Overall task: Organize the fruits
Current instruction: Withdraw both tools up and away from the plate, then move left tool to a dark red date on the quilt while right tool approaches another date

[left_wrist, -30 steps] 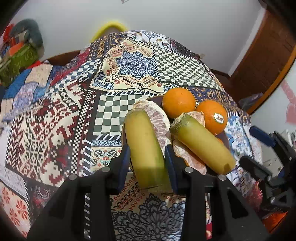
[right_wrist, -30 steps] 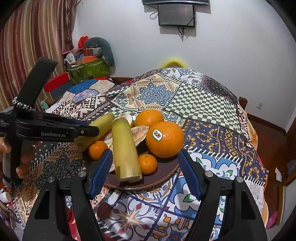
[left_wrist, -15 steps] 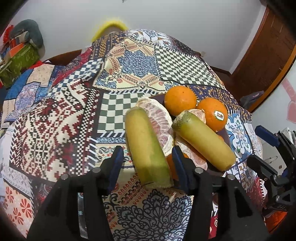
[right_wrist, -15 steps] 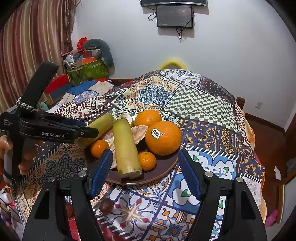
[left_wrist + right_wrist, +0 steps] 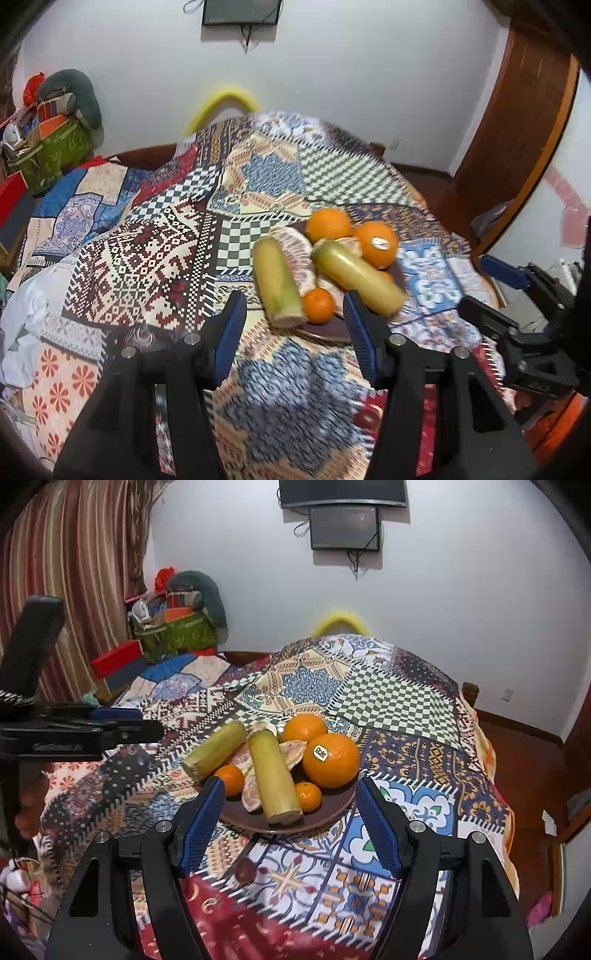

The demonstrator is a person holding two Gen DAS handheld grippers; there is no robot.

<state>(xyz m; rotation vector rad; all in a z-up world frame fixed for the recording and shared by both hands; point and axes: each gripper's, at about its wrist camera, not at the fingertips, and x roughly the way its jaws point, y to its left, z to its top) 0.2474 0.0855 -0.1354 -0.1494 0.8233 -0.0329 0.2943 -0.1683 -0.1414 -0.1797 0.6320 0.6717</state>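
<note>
Both tools hang just short of the dark brown round plate (image 5: 332,808) that sits on the patchwork-patterned tablecloth (image 5: 388,701). The left gripper (image 5: 293,325) is released, its blue-padded jaws spread wide with nothing between them, and the right gripper (image 5: 290,821) is likewise spread and empty.

The fruit is all heaped on that plate: a large orange with a white sticker (image 5: 330,760), a second plain orange (image 5: 304,728) behind it, two small tangerines (image 5: 229,780) (image 5: 308,796), pale peeled pomelo segments (image 5: 291,749), and two yellow-green sugarcane sections. One cane piece (image 5: 273,779) lies across the middle, its cut end near the front rim. The other cane piece (image 5: 216,749) rests on the left side with its cut end sticking out past the plate edge.

That overhanging piece is what worries me. It seems only lightly propped on the pomelo, so a knock from a jaw, or a tug on the cloth, could tip it off onto the table. The pile is crowded too; reaching in for anything low may set the round tangerines rolling. The cloth looks loose and wrinkled, and dragging a finger across it could shift the whole plate. A small dark fruit (image 5: 245,872) lies alone on the cloth, easy to crush underneath.
</note>
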